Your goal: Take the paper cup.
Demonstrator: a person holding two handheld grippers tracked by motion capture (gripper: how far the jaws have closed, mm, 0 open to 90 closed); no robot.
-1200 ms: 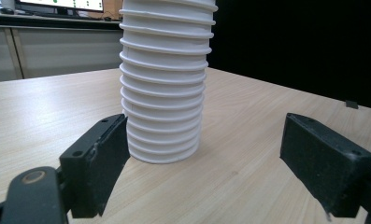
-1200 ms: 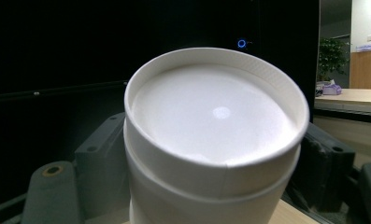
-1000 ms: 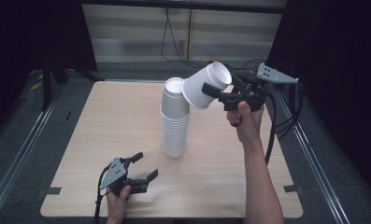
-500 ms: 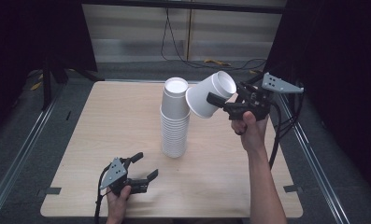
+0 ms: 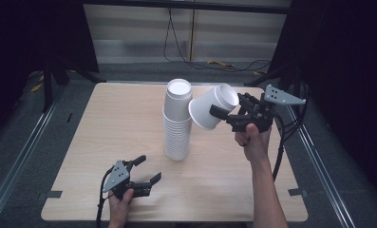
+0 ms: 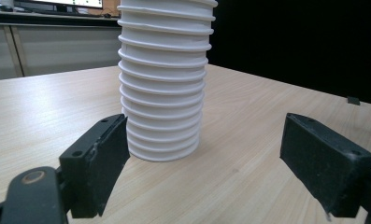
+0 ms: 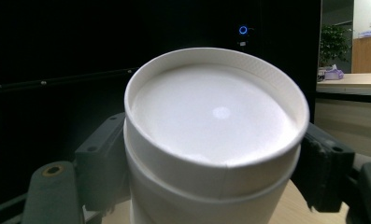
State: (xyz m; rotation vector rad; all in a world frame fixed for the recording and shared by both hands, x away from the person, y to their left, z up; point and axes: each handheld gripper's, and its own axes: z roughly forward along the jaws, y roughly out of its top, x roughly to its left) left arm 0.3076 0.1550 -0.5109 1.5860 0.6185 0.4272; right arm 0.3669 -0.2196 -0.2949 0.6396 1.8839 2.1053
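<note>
High view: a pale wooden table [image 5: 105, 133] fills the middle of the frame, with dark floor and black curtains around it. A tall stack of white paper cups [image 5: 177, 121], nested upside down, stands near the table's centre. Just right of the stack's top, the right tool [image 5: 226, 116] is held above the table by a hand that rises from the lower right. Its black jaws are clamped on a single white paper cup [image 5: 212, 110], which is tipped on its side with its wide mouth turned toward the stack. The mouth rim lies very close to the stack's upper cups; whether they touch cannot be told. At the lower left of the frame, the left tool [image 5: 148, 171] sits low at the table's near edge, held by the other hand, its jaws spread apart with nothing between them, well apart from the stack.

Left gripper view: the two black jaws rise from the lower left and lower right corners, wide apart. Between them and farther off stands the stack of cups [image 6: 163, 79] on the wooden surface, its ringed rims filling the upper centre.

Right gripper view: the single cup [image 7: 213, 140] fills the centre, its closed bottom facing the camera. A black jaw presses against each side of it.
</note>
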